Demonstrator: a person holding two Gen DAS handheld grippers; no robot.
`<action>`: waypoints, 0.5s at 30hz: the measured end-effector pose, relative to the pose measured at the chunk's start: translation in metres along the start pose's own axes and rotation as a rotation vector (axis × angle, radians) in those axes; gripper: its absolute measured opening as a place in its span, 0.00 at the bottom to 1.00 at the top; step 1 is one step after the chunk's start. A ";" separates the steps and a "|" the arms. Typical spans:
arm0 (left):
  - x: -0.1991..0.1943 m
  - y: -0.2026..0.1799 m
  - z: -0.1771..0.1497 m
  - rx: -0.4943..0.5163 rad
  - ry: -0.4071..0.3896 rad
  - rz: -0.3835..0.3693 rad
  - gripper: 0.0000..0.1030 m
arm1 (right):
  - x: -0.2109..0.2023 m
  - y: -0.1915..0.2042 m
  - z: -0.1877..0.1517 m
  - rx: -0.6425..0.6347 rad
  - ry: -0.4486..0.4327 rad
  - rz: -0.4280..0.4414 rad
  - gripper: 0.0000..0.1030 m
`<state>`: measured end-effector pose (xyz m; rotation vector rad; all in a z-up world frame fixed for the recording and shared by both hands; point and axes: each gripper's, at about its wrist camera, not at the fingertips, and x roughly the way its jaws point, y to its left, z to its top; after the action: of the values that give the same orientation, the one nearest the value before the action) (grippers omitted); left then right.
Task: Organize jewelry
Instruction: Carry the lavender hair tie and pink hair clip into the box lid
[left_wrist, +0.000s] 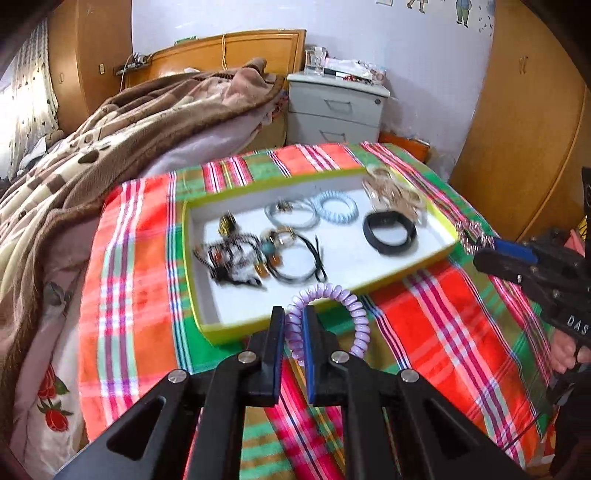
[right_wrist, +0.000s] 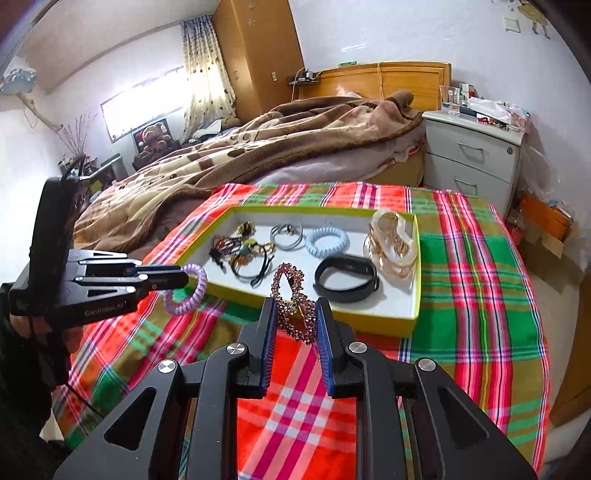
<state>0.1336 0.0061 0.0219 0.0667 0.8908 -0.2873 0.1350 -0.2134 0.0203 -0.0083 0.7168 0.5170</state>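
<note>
A shallow yellow-rimmed box with a white floor lies on the plaid cloth. It holds a black band, a pale blue coil tie, grey rings, gold bangles and dark beaded pieces. My left gripper is shut on a purple coil hair tie, just before the box's near rim. My right gripper is shut on a sparkly pink rhinestone clip at the box's right rim.
The plaid cloth covers a table beside a bed with a brown blanket. A grey two-drawer nightstand stands behind. Wooden wardrobes flank the room.
</note>
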 end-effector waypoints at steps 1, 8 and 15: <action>0.000 0.002 0.005 -0.004 -0.005 0.001 0.10 | 0.002 0.000 0.002 0.002 0.002 -0.008 0.21; 0.008 0.018 0.035 -0.025 -0.031 0.009 0.10 | 0.031 -0.002 0.021 0.045 0.020 -0.029 0.21; 0.029 0.032 0.039 -0.056 0.006 0.022 0.10 | 0.070 -0.004 0.036 0.088 0.067 -0.025 0.21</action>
<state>0.1893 0.0233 0.0223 0.0256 0.9028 -0.2419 0.2034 -0.1788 0.0025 0.0480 0.8034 0.4620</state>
